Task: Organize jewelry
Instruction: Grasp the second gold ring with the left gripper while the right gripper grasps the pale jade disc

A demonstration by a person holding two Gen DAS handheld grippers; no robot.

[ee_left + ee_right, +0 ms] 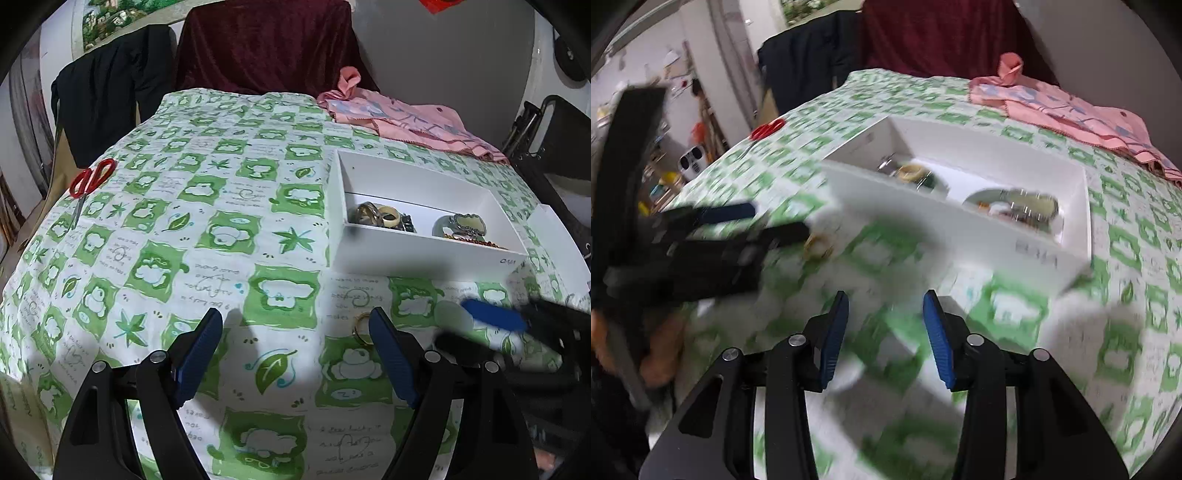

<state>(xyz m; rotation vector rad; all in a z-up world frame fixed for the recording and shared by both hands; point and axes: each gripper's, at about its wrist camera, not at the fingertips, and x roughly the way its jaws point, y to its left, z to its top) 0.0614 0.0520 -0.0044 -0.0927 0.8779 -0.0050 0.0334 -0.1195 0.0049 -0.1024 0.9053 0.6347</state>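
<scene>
step: pick up loose gold ring (361, 328) | ring lies on cloth beside left gripper's (295, 332) right finger, near white box (424, 254) | left jaws wide, empty | right gripper (884, 325) part-open, empty | advice: straddle ring, close gently

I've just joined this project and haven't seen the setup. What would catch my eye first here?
The green-and-white patterned tablecloth fills the scene. On it, right of centre, stands a white divided box holding rings and other jewelry. A gold ring lies loose on the cloth just in front of the open left tongs, and red-handled scissors lie at the far left edge.
</scene>
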